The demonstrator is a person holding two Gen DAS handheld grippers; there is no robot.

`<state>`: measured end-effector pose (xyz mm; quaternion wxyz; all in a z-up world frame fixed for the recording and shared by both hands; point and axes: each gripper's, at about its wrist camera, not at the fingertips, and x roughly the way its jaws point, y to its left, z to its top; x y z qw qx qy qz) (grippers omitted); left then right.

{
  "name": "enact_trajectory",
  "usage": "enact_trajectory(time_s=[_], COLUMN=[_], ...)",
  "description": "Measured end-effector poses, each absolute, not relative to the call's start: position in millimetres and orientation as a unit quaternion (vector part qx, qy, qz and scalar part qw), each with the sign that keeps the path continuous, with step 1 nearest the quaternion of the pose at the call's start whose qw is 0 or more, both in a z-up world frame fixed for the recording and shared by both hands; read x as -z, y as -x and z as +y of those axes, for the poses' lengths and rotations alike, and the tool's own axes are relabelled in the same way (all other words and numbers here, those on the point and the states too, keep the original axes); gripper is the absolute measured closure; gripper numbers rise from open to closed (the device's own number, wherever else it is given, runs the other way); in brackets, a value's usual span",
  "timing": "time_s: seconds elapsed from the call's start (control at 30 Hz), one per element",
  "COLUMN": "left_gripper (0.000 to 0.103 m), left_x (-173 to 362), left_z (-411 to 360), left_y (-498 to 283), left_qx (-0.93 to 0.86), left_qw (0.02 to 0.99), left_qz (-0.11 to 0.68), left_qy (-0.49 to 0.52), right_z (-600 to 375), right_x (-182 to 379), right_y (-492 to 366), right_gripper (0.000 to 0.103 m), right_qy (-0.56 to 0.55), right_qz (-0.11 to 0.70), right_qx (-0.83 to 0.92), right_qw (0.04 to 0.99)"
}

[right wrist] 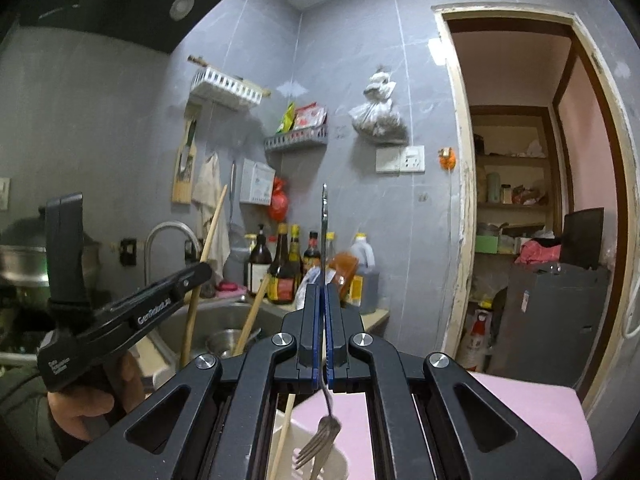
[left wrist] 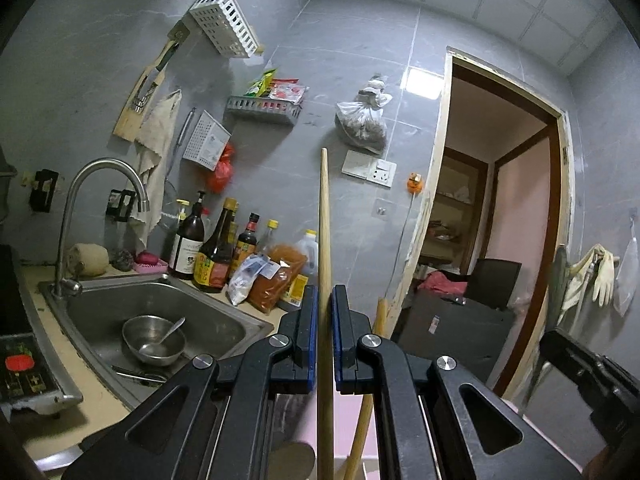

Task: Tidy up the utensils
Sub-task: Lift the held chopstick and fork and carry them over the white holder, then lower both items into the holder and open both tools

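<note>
My left gripper is shut on a long wooden stick that stands upright between its blue pads. A second wooden stick leans just right of it, low in the view. My right gripper is shut on a metal fork, handle up and tines hanging down. Under the tines sits a white slotted utensil holder with a wooden stick in it. In the right wrist view the left gripper shows at left with its stick, a hand around its grip.
A steel sink holds a metal bowl with a spoon, with a faucet behind it. Sauce bottles and bags crowd the counter corner. A white wall basket hangs high. A pink surface lies below; a doorway opens right.
</note>
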<state>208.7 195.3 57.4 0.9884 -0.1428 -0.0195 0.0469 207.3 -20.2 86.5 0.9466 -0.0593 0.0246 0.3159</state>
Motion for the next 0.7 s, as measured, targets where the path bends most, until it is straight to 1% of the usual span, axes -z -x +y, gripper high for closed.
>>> enact_trajectory(time_s=[0.37, 0.7], left_gripper=[0.098, 0.098], left_x=[-39, -23], left_z=[172, 156], left_y=[-200, -201], left_qx=[-0.066, -0.063], left_qw=[0.991, 0.993], left_qz=[-0.005, 0.055], left_qy=[0.119, 0.087], right_z=[-20, -29], right_x=[-60, -47], right_y=[-211, -220], right_gripper=[0.102, 0.101], right_qy=[0.058, 0.034], right_qz=[0.071, 0.126], right_qx=[-0.333, -0.343], right_qw=[0.939, 0.93])
